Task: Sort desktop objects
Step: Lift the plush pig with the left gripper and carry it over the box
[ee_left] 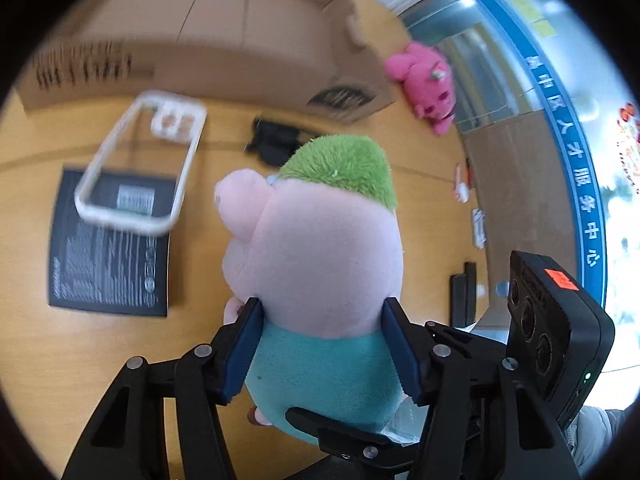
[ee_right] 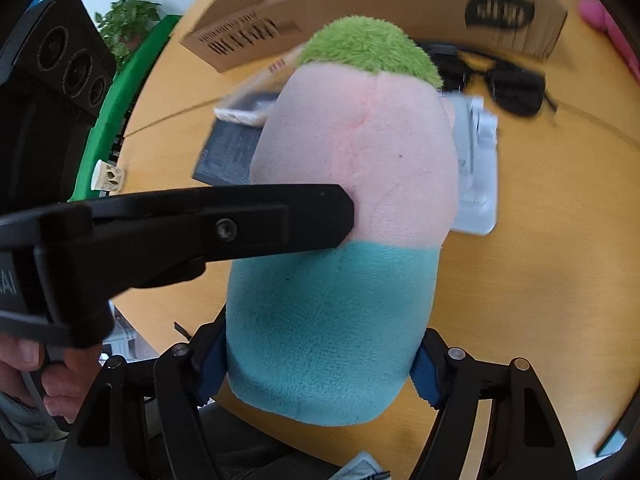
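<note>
Both left gripper (ee_left: 322, 344) and right gripper (ee_right: 316, 364) clamp pink-teal green-haired plush doll (ee_left: 316, 256); next, carry to brown cardboard box (ee_left: 224, 40) at 12 o'clock.

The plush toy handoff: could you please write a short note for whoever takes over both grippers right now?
Left gripper: jaws flank the plush toy at its teal lower body; contact looks likely.
Right gripper: jaws on either side of the toy's teal base.
Still on the table: phone case, black booklet, sunglasses, pink toy beside the cardboard box.
Done: nothing visibly sorted. Left: place the toy, then the rest.
</note>
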Tool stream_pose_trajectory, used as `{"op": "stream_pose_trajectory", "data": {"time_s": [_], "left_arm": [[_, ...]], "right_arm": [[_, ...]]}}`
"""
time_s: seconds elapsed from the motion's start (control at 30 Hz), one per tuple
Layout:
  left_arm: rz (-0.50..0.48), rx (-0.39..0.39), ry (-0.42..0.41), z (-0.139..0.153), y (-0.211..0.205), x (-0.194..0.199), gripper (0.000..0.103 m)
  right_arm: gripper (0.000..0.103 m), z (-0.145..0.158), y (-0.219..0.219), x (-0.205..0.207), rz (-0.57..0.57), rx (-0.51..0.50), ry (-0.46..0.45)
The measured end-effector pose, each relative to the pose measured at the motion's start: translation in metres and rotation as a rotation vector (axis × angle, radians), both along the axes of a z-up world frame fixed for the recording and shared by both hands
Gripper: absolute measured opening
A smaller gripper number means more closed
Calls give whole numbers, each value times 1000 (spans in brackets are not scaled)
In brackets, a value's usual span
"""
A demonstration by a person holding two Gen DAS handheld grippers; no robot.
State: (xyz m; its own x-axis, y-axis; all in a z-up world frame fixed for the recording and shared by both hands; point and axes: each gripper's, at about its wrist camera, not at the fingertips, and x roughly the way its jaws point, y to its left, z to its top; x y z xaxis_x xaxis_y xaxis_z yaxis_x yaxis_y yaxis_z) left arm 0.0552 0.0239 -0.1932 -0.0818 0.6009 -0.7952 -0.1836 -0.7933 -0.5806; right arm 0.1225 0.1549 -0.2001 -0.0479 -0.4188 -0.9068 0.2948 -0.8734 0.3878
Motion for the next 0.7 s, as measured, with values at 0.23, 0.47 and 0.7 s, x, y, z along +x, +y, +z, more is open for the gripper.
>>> {"op": "stream_pose_trajectory", "data": {"time_s": [0.23, 0.47, 0.7], "left_arm": [[31, 9, 332, 143, -4, -23, 59], [54, 12, 664, 278, -15, -29, 59], [80, -19, 826, 349, -39, -42, 59]], "right_arm": [[79, 128, -2, -31, 4, -26, 306], [79, 257, -20, -51, 21, -54, 609], [79, 328, -52, -75, 67, -89, 769]]}}
